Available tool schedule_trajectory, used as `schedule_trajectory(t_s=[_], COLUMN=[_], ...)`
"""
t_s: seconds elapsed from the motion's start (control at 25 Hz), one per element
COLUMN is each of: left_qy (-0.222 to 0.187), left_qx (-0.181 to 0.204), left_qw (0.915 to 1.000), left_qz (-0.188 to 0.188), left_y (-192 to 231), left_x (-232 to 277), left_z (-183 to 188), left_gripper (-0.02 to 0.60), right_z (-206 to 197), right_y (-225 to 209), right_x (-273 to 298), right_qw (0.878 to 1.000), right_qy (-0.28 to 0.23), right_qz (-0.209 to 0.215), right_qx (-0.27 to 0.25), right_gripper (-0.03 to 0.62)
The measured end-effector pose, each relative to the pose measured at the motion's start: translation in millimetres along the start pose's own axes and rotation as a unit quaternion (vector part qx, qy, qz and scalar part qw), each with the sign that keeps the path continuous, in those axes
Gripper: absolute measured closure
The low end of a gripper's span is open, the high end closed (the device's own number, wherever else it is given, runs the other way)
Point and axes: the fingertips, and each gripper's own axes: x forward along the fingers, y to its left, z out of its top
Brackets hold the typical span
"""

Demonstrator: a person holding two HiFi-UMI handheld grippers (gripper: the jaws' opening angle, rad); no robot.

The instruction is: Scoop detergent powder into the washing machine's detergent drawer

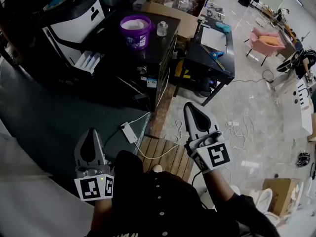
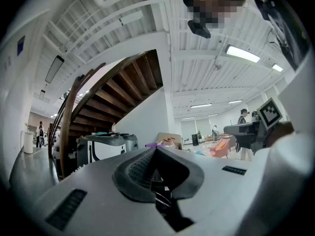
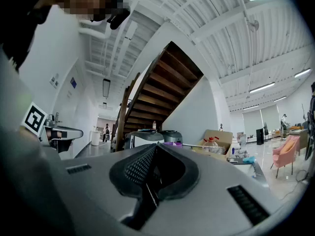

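Note:
The purple detergent tub [image 1: 136, 31], open with white powder in it, stands on a black table [image 1: 111, 43] far ahead. To its left is the white and black washing machine [image 1: 74, 26] with its white drawer [image 1: 89, 60] pulled out. Both grippers are held close to the body, well short of the table. My left gripper [image 1: 91, 132] is shut and holds nothing; its jaws also meet in the left gripper view [image 2: 156, 150]. My right gripper [image 1: 189, 106] is shut and empty too [image 3: 155, 149]. No scoop shows in any view. Past the right jaws, the tub [image 3: 172, 143] and the machine [image 3: 157, 135] appear small.
A small clear jar [image 1: 162, 28] stands beside the tub. Behind it lies a cardboard box [image 1: 177, 4]. A second black table [image 1: 212, 51] stands to the right, and a pink chair [image 1: 266, 41] further off. A power strip [image 1: 129, 132], cables and a wooden pallet [image 1: 165, 154] lie on the floor.

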Motion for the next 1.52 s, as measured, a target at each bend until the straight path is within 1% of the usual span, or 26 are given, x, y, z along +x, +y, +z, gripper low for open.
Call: schedule_trajectory(t_s=[0.12, 0.28, 0.48, 0.6, 0.68, 0.72, 0.76, 0.8, 0.96, 1.12, 1.4, 1.52], left_qy=[0.000, -0.002, 0.000, 0.003, 0.004, 0.005, 0.006, 0.007, 0.014, 0.020, 0.017, 0.012], left_qx=[0.001, 0.001, 0.000, 0.000, -0.001, -0.001, -0.001, 0.000, 0.003, -0.002, -0.007, -0.008], left_qw=[1.0000, 1.0000, 1.0000, 1.0000, 1.0000, 1.0000, 1.0000, 1.0000, 0.9999, 0.9997, 0.9998, 0.9999], left_qz=[-0.001, 0.000, 0.001, 0.002, 0.003, 0.004, 0.004, 0.005, 0.010, 0.013, 0.003, -0.008], left_y=[-1, -2, -2, 0, 1, 2, 2, 3, 14, 37, 84, 106], left_x=[-1, -1, -2, -2, -2, -1, -1, -1, 2, 21, 74, 100], left_z=[0, -1, -2, -4, -5, -4, -4, -4, -9, -17, -22, -16], left_gripper=[0.572, 0.572, 0.572, 0.572, 0.572, 0.572, 0.572, 0.572, 0.572, 0.572, 0.572, 0.572], right_z=[0, -15, 1, -1, 2, 3, 3, 2, -5, -17, -17, -17], right_y=[1, -2, 4, 10, 11, 11, 11, 12, 16, 16, 24, 26], right_x=[-1, -6, -1, 1, 1, 3, 5, 7, 22, 50, 120, 152], right_qw=[1.000, 1.000, 1.000, 1.000, 1.000, 0.999, 0.999, 1.000, 1.000, 1.000, 1.000, 1.000], right_qy=[-0.001, 0.020, -0.012, -0.012, -0.022, -0.028, -0.028, -0.026, -0.018, -0.007, -0.016, -0.002], right_qz=[0.001, 0.007, 0.005, 0.018, 0.018, 0.016, 0.015, 0.014, 0.014, 0.010, 0.005, -0.003], right_qx=[0.001, -0.019, 0.016, 0.017, 0.012, 0.009, 0.006, 0.006, 0.008, 0.003, 0.009, 0.010], right_gripper=[0.565, 0.565, 0.565, 0.565, 0.562, 0.500, 0.365, 0.322, 0.324, 0.326, 0.342, 0.344])
